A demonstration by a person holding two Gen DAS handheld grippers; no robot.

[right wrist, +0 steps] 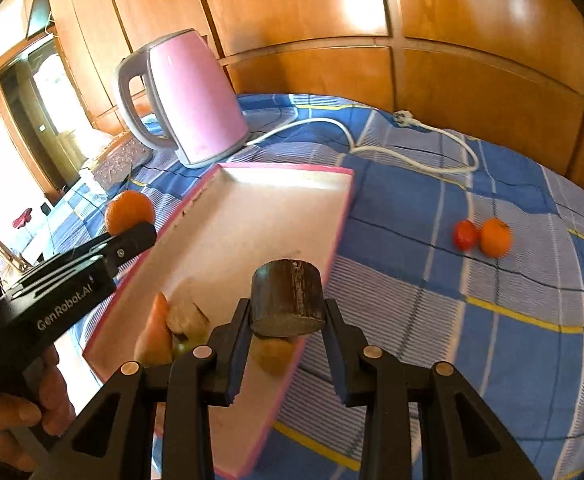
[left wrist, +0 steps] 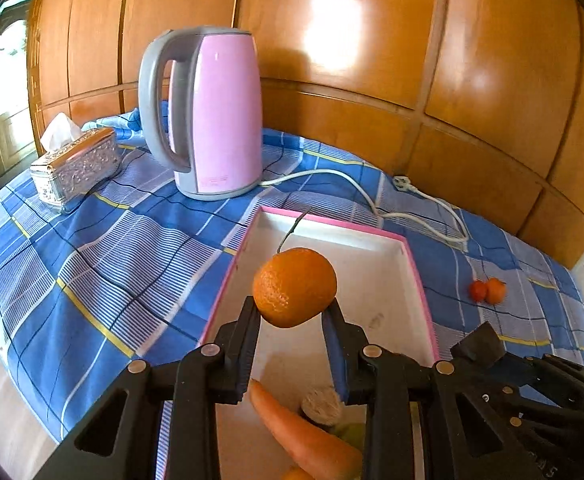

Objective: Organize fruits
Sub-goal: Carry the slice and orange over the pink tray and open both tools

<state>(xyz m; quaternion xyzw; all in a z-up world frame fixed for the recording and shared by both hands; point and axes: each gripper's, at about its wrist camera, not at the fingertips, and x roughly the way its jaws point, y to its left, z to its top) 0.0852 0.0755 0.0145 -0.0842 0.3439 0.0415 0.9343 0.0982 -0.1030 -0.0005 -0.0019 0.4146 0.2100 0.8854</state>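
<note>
My left gripper [left wrist: 294, 305] is shut on an orange mandarin [left wrist: 294, 286] with a thin stem, held in the air over the white, pink-rimmed tray [left wrist: 372, 248]. From the right wrist view the left gripper [right wrist: 131, 236] and its mandarin [right wrist: 129, 212] hang by the tray's left rim [right wrist: 195, 196]. My right gripper [right wrist: 287, 312] is shut on a dark brown, short cylinder [right wrist: 287, 300] above the tray's near end. A carrot [right wrist: 155, 332], a beige piece [right wrist: 185, 316] and a yellowish piece [right wrist: 273, 354] lie in the tray. A small red fruit [right wrist: 466, 235] and a small orange fruit [right wrist: 496, 237] sit together on the cloth to the right.
A pink electric kettle [left wrist: 211, 112] stands behind the tray, its white cord [right wrist: 412, 156] and plug looping over the blue checked cloth [left wrist: 111, 260]. A silver tissue box [left wrist: 75, 164] sits at the far left. Wooden wall panels [left wrist: 372, 40] close the back. A hand [right wrist: 19, 420] holds the left gripper.
</note>
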